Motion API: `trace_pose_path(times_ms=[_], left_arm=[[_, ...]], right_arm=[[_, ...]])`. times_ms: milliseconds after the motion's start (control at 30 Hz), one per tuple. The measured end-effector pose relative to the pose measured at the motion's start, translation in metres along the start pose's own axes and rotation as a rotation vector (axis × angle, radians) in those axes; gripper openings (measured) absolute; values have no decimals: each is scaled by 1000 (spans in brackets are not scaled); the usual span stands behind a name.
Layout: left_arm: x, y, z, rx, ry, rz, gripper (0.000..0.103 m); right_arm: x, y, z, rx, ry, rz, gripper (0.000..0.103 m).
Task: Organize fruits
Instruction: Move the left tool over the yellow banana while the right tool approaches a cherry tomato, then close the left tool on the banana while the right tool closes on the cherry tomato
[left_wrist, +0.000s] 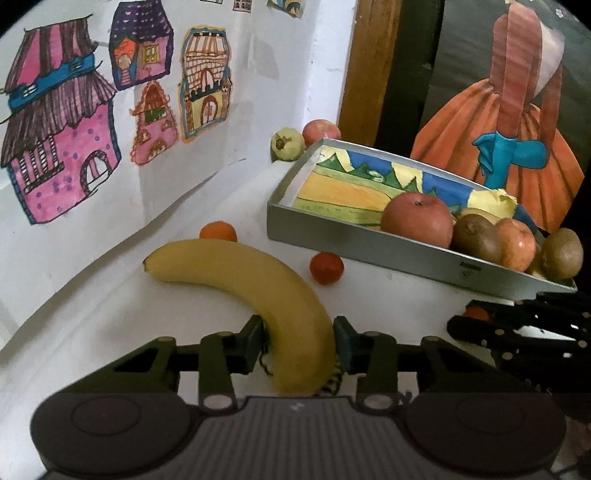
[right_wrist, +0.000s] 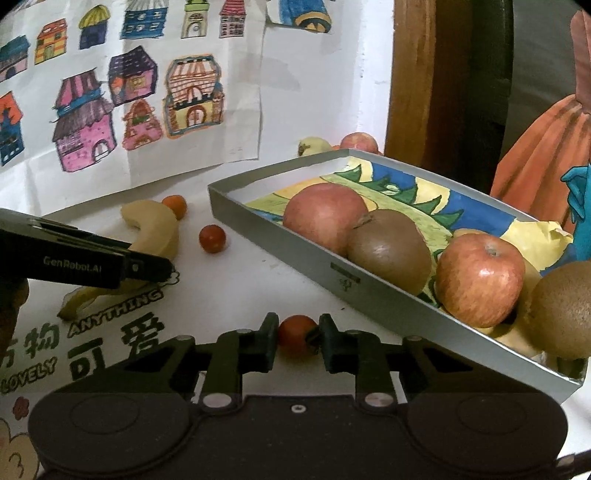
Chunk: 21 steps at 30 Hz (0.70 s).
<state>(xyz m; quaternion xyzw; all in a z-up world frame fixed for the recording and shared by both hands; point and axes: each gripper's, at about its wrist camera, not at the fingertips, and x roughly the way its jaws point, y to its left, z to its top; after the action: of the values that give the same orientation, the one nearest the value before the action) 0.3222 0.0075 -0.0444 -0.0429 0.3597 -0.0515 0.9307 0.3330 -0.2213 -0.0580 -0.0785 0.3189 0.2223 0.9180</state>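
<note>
left gripper (left_wrist: 299, 341) clamping banana (left_wrist: 258, 273); tray (left_wrist: 369, 242) rim near

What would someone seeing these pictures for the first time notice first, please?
Probably the big yellow banana, lying on the white table with the left gripper closed around its near end. Next, the grey tray to the right, tilted and holding apples and kiwis on a bright drawing. Nearby, the right gripper pinches a small red tomato.
</note>
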Motion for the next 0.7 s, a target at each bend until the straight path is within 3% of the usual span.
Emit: trace_pose_path(times_ms=[167, 300, 400, 500, 700], left_arm=[[-3, -3, 0, 24, 12, 4, 45], [3, -4, 9, 2, -8, 33, 60], [11, -2, 15, -23, -3, 50, 62], [17, -1, 15, -30, 16, 72, 55], [10, 1, 10, -38, 20, 43, 43]], right_arm=[[-4, 4, -2, -23, -5, 18, 25], [-4, 5, -3, -28, -6, 32, 25], [-5, 7, -4, -40, -8, 37, 25], [-5, 7, -4, -42, -8, 46, 25], [-6, 9, -4, -55, -13, 60, 25]])
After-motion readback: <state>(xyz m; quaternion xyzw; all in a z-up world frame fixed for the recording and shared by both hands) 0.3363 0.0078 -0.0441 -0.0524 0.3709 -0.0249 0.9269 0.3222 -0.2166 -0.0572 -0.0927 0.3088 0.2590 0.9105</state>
